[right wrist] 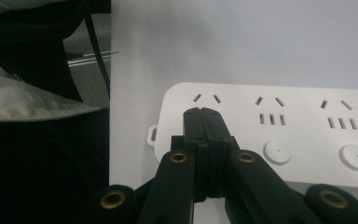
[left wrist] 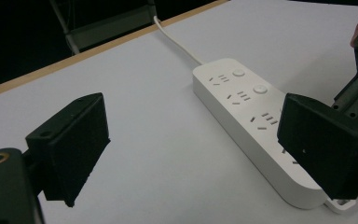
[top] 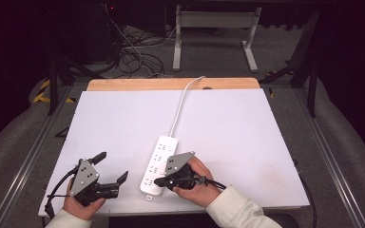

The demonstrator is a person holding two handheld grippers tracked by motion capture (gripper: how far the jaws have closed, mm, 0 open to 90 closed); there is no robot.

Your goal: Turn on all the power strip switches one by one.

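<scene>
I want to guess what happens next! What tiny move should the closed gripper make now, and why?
Probably lower the shut right gripper a little onto the nearest round white button of the long white plastic power strip. Its closed jaws hover over the strip's end sockets, just beside that button, while the open left gripper waits apart on the white table.

No readable words, brand names or numbers appear anywhere. The white power strip [right wrist: 279, 126] carries no printed label beside its sockets and round buttons. Yellow and black hazard stripes [top: 42, 91] mark the floor at the table's far left corner.
</scene>
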